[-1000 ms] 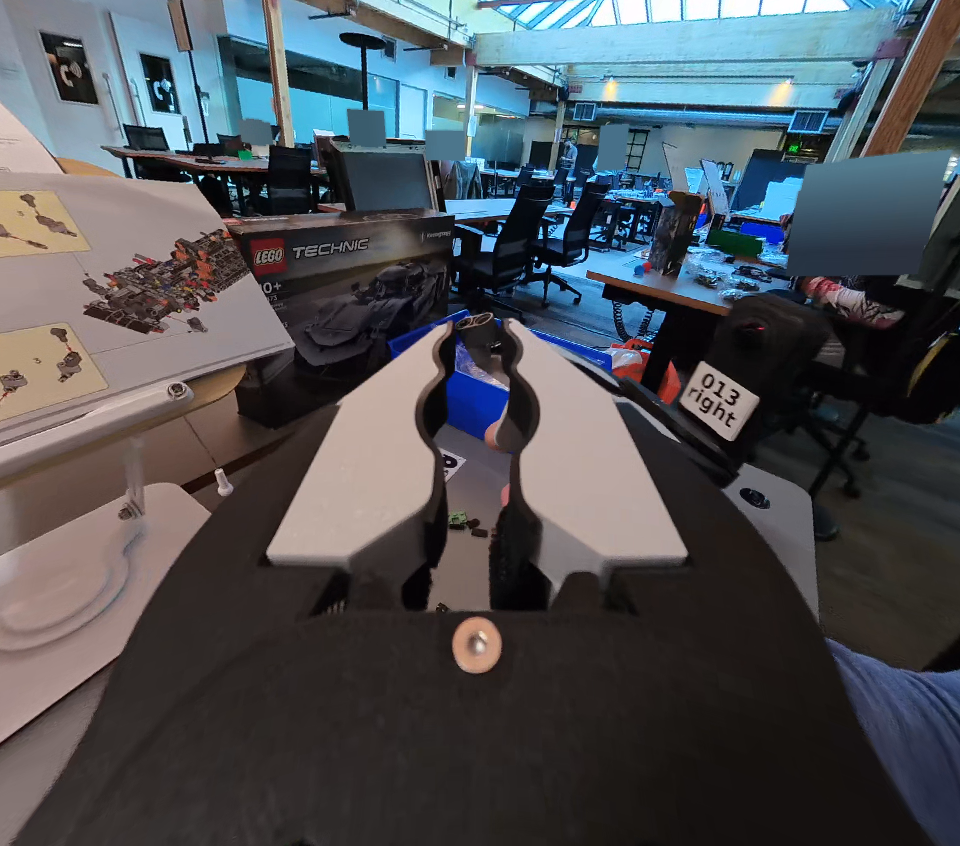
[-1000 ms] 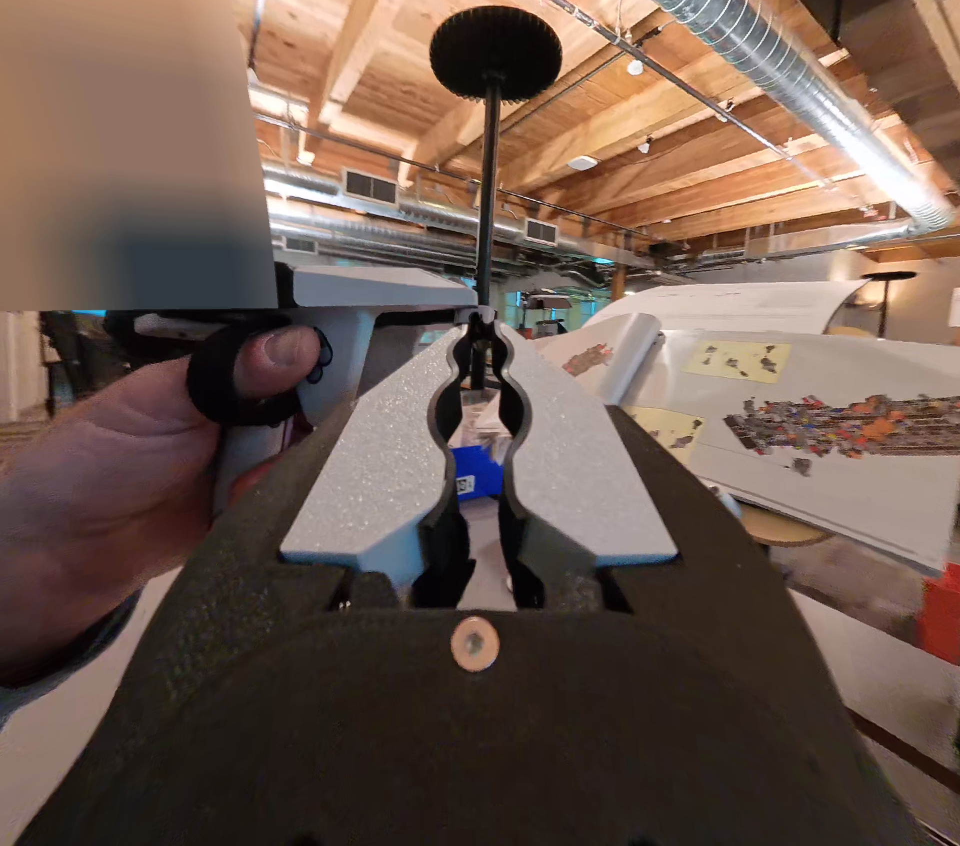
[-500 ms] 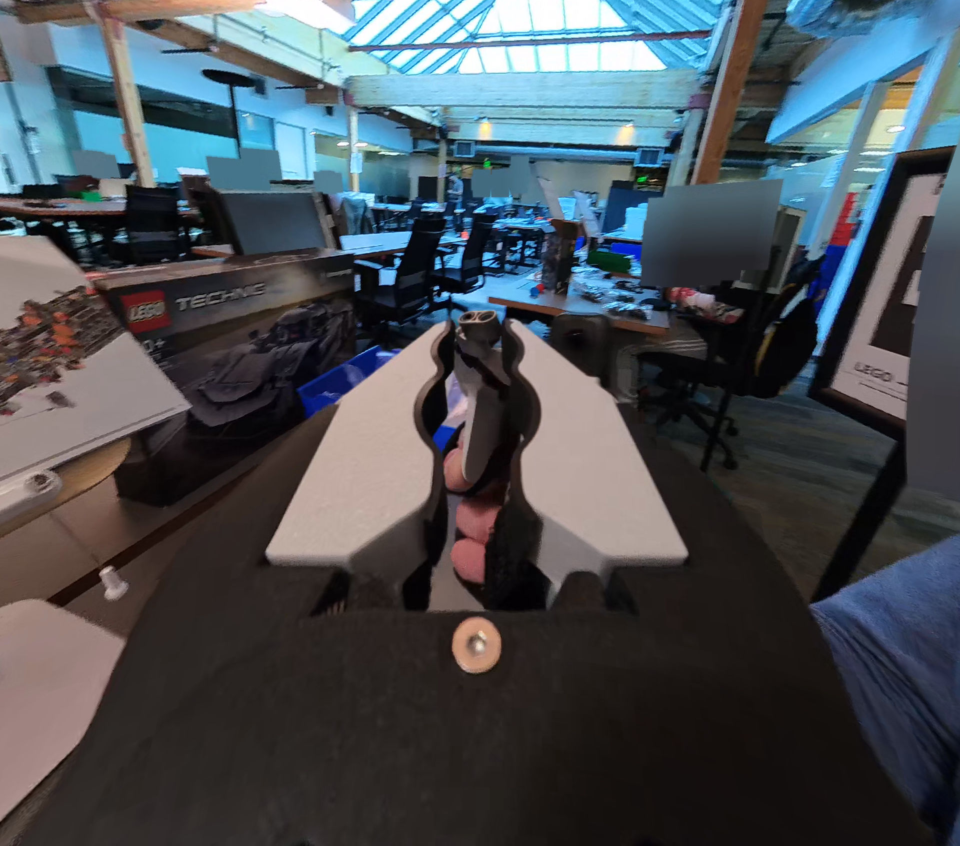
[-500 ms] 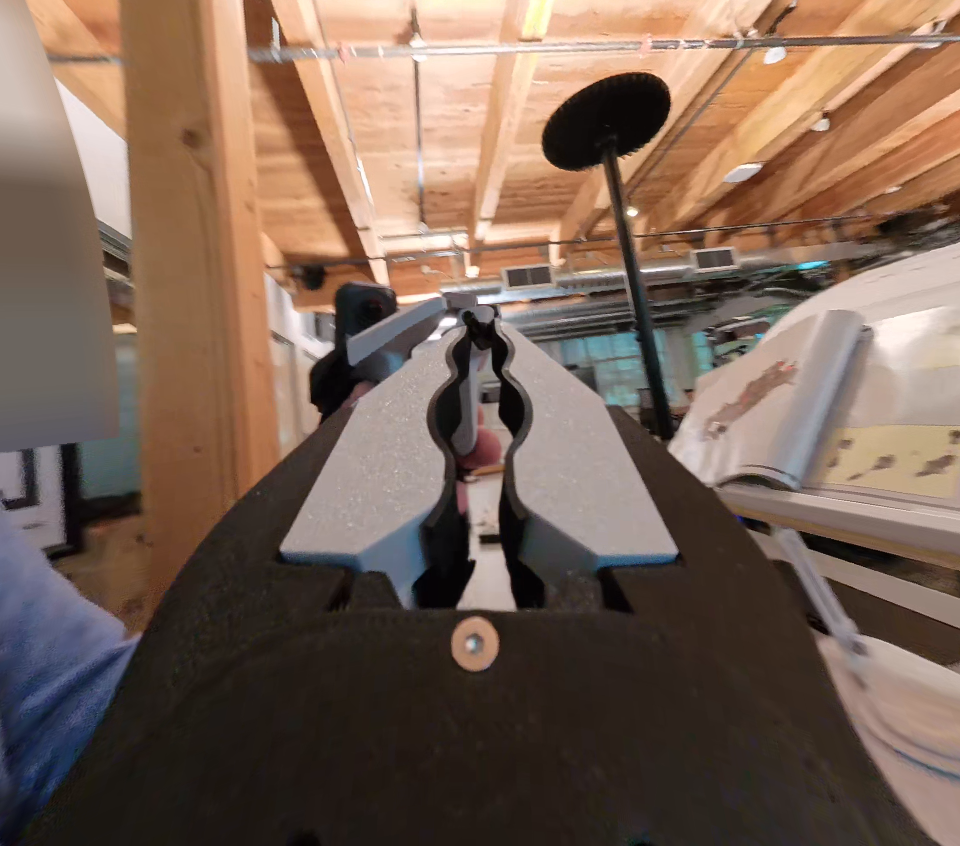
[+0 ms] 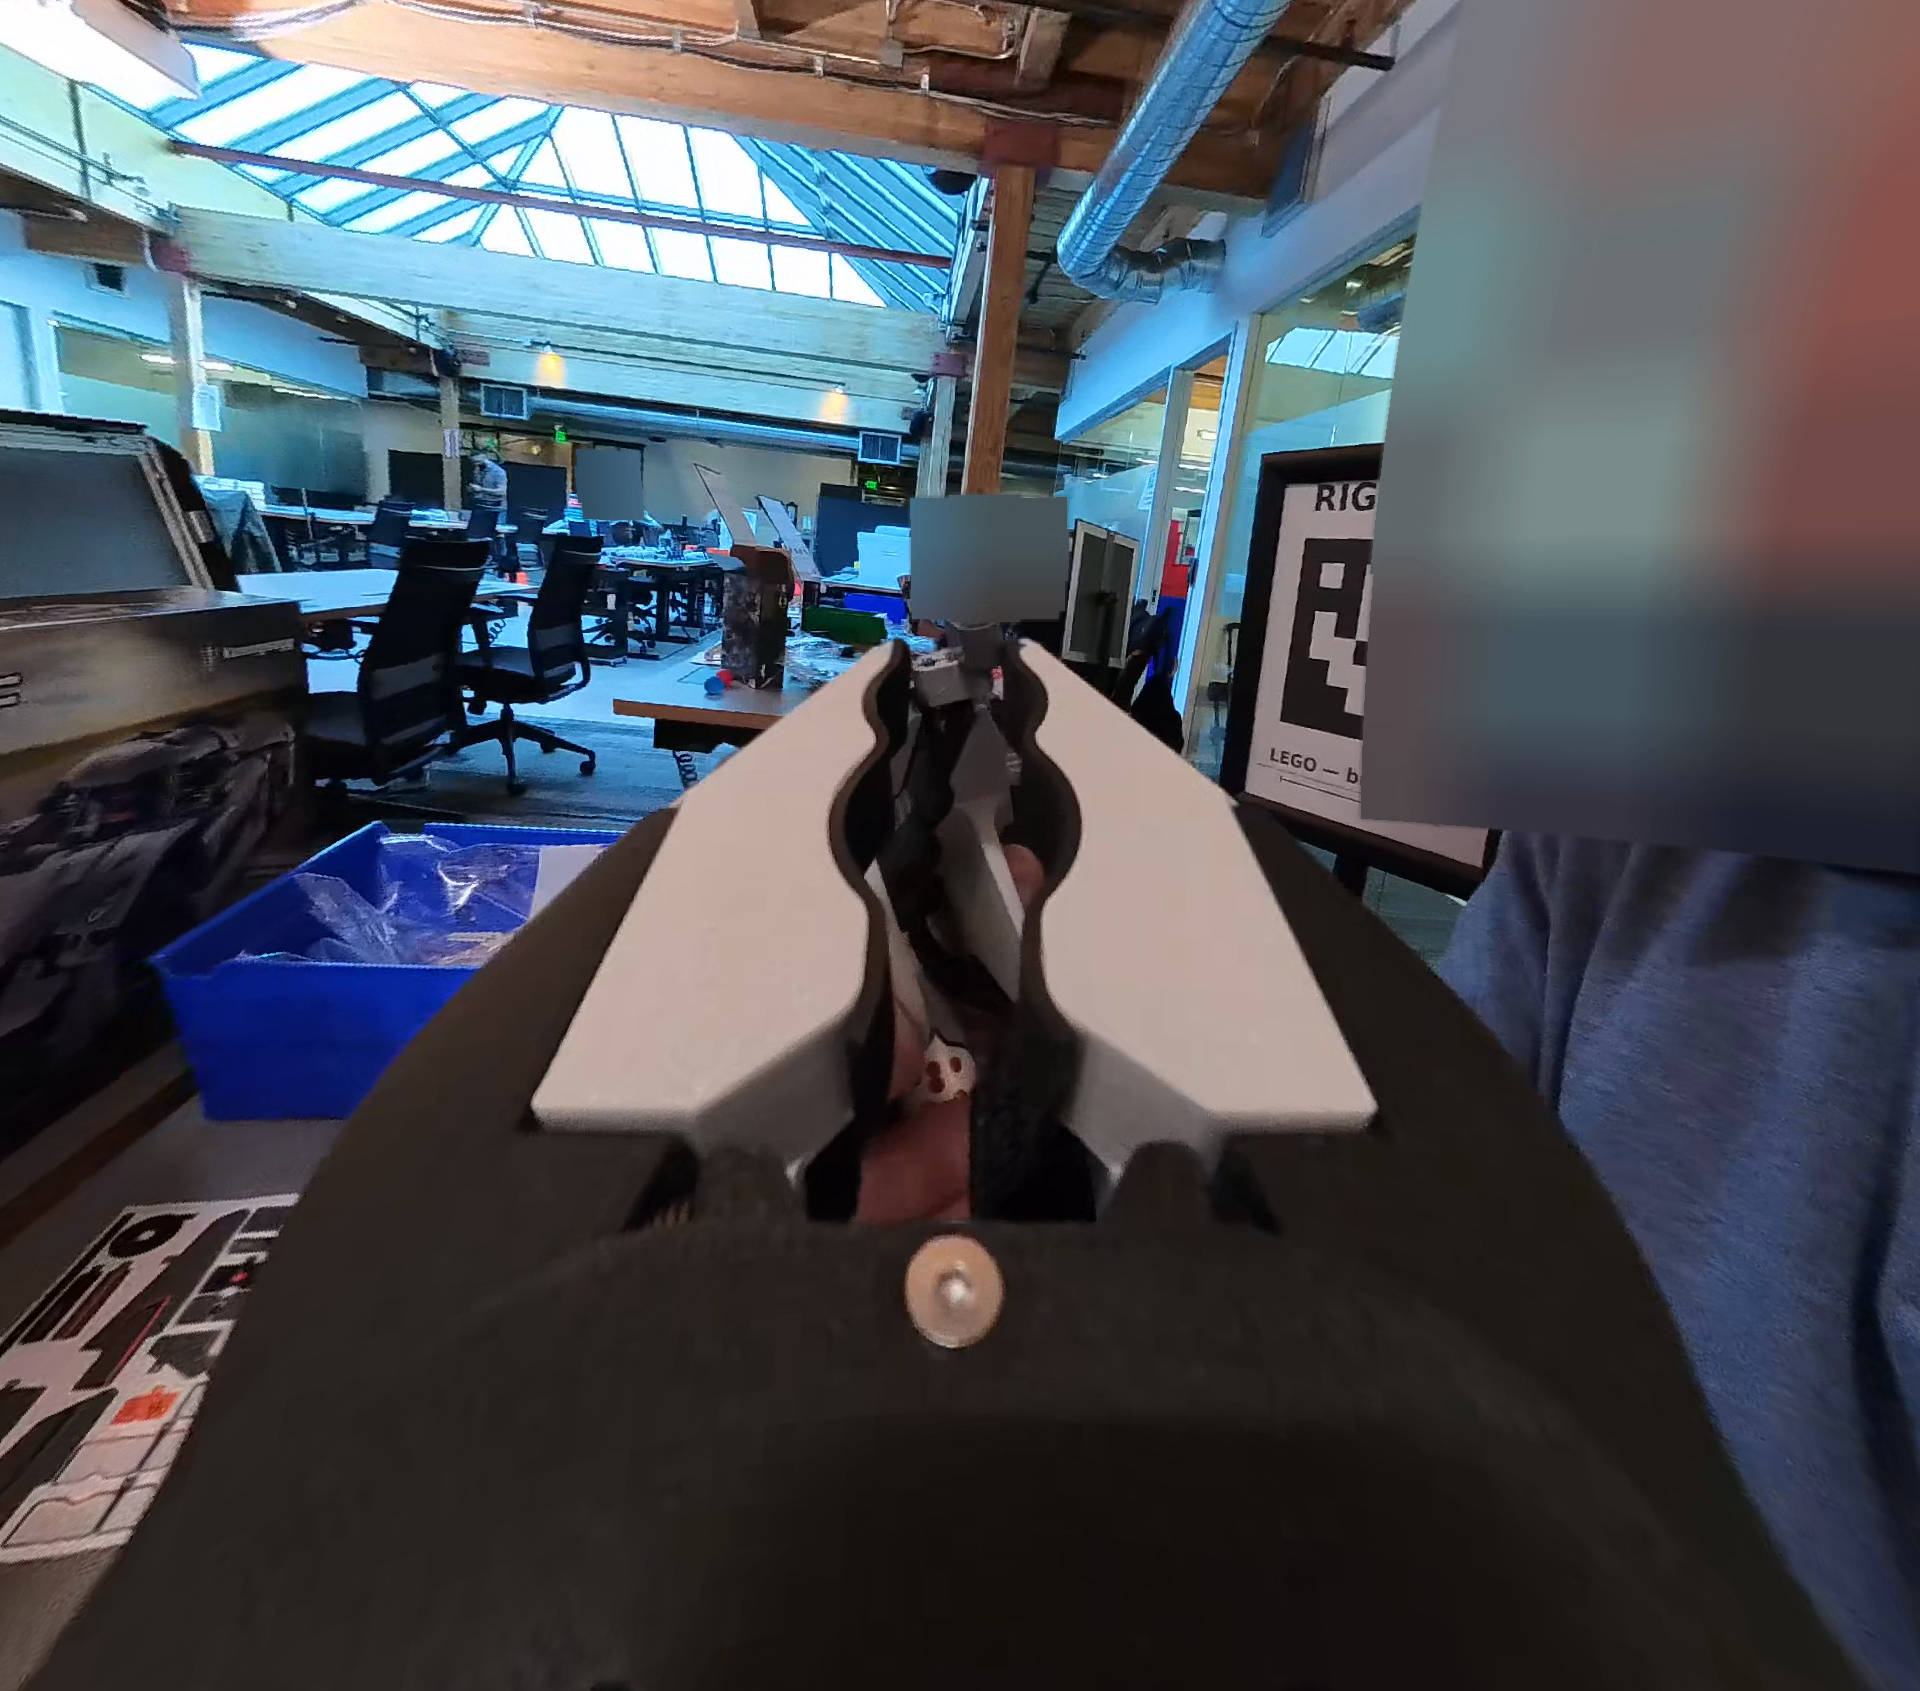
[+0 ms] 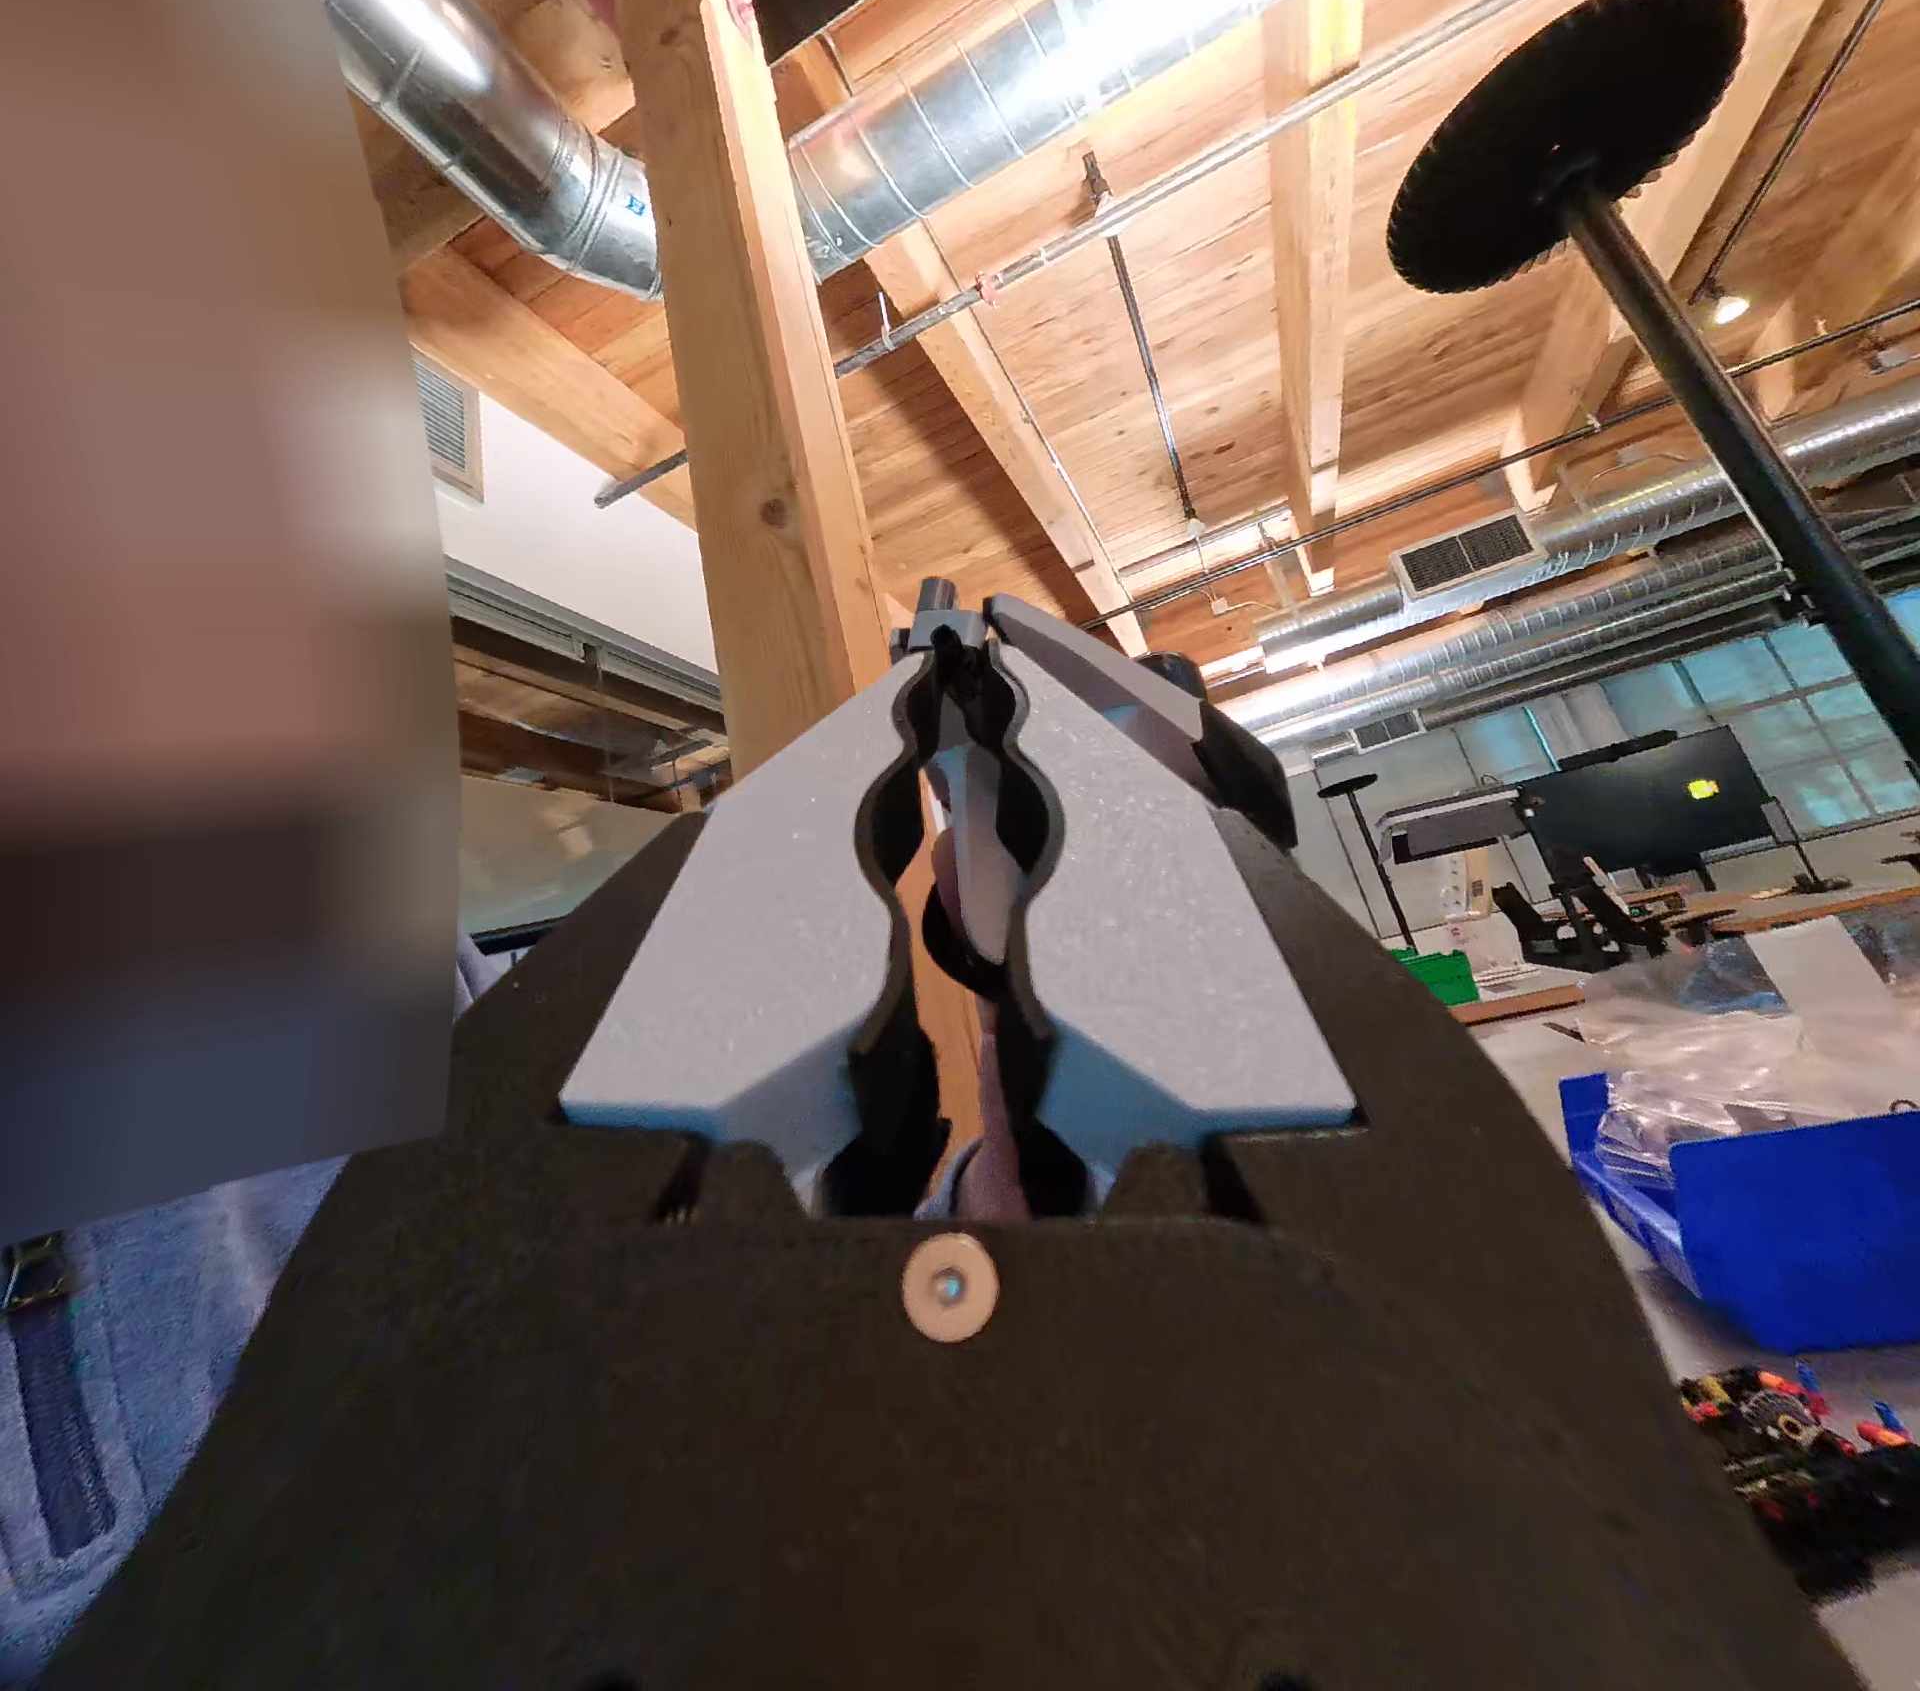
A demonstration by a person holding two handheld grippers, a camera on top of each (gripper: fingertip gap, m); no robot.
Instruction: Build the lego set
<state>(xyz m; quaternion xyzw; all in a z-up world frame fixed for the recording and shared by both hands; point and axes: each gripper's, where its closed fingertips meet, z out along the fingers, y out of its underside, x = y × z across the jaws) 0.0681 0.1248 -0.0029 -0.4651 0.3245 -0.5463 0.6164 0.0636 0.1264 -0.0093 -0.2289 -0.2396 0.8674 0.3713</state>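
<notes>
Over the last second we have swung both grippers up off the table until they face each other at chest height, so we judge a mating step is starting. Our left gripper (image 5: 958, 667) pinches one small grey piece (image 5: 943, 677) at twelve o'clock, and our right gripper (image 6: 961, 656) pinches one black pin (image 6: 948, 644). At eight o'clock one blue bin (image 5: 296, 1033) holds spare bags.

Both tools have tipped upward and met tip to tip: left tool (image 5: 956, 654) and right tool (image 6: 961, 654) each pinch a small grey piece (image 5: 940, 677).
</notes>
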